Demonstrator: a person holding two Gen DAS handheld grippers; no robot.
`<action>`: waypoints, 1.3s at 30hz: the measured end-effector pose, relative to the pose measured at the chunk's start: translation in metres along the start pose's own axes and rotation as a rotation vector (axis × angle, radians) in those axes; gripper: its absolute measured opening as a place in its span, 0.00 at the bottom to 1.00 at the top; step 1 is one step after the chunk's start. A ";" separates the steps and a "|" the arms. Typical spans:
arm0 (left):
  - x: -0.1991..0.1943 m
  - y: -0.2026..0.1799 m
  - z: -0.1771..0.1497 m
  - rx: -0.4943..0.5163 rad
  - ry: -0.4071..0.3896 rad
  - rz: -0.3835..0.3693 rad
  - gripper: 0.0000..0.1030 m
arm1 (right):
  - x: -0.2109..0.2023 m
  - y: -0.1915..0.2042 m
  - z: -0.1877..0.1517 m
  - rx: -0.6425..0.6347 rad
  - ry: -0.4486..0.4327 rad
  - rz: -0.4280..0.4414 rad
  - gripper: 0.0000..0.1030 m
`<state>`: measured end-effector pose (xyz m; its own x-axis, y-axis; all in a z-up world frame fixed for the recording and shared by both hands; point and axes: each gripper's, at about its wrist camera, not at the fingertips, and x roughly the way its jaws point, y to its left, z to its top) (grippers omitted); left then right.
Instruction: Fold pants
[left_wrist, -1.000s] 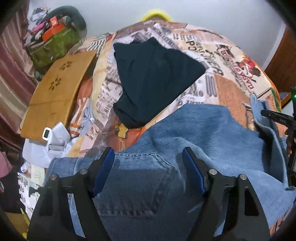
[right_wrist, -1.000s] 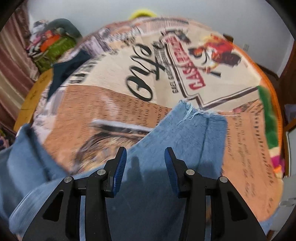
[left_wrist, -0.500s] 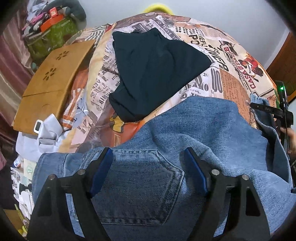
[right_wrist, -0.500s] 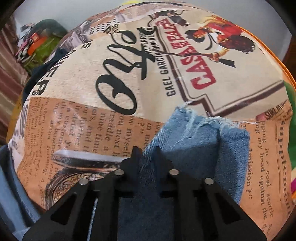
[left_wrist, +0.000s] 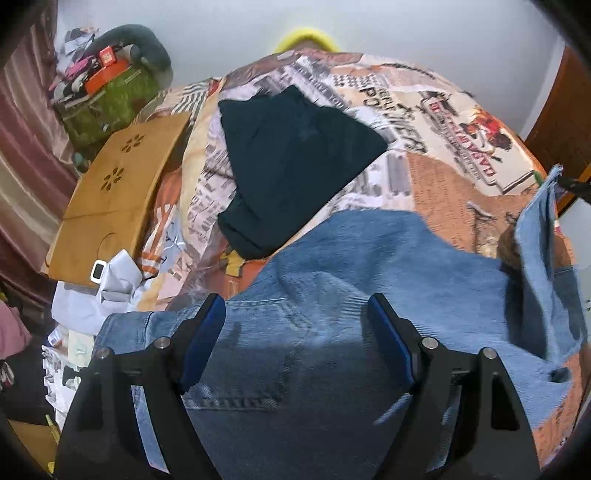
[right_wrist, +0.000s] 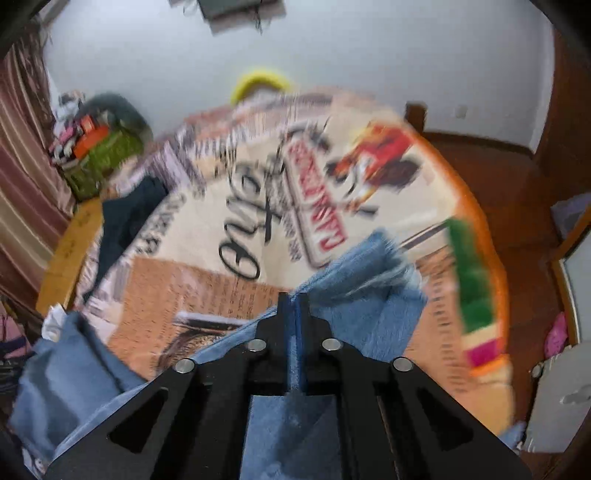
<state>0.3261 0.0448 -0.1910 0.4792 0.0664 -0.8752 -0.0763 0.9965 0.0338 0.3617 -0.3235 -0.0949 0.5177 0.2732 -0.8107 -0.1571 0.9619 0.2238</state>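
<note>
The blue denim jeans (left_wrist: 369, 266) lie across the near part of a bed, seat side up with a back pocket (left_wrist: 255, 354) showing between the fingers of the left gripper (left_wrist: 295, 339). That gripper hangs just above the seat with its blue-padded fingers spread wide and nothing between them. The right gripper (right_wrist: 294, 299) has its fingers pressed together on the frayed leg end of the jeans (right_wrist: 369, 273), and in the left wrist view that leg end (left_wrist: 535, 236) stands lifted off the bed at the far right, draping down in a loose fold.

The bed is covered by a bedspread (left_wrist: 436, 173) printed like collaged newspapers and posters, in cream, orange and red, with big black script lettering (right_wrist: 243, 229). A folded dark garment (left_wrist: 291, 162) lies on it beyond the jeans, apart from them. To the left a brown wooden board (left_wrist: 114, 199) with flower-shaped cut-outs rests at the bed's edge, with crumpled pale cloth (left_wrist: 110, 284) just below it. Farther back-left a green bag (left_wrist: 107, 107) heaped with oddments sits against a striped maroon curtain (left_wrist: 26, 155). The wall (left_wrist: 406, 33) behind is plain white, something yellow (left_wrist: 304, 37) peeks over the bed's far end, and a dark wooden floor (right_wrist: 517, 206) runs along the right.
</note>
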 end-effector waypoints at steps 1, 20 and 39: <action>-0.003 -0.003 0.001 0.002 -0.007 -0.004 0.76 | -0.016 -0.004 0.004 0.011 -0.031 0.003 0.02; -0.029 -0.022 0.009 -0.011 -0.062 -0.056 0.82 | -0.035 0.016 -0.035 -0.134 0.053 -0.026 0.41; 0.055 0.001 0.019 0.003 0.084 -0.045 0.83 | 0.185 -0.032 0.015 -0.032 0.270 -0.149 0.41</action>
<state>0.3690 0.0504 -0.2296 0.4073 0.0177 -0.9131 -0.0536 0.9986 -0.0045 0.4748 -0.3033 -0.2439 0.2960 0.1120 -0.9486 -0.1243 0.9892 0.0780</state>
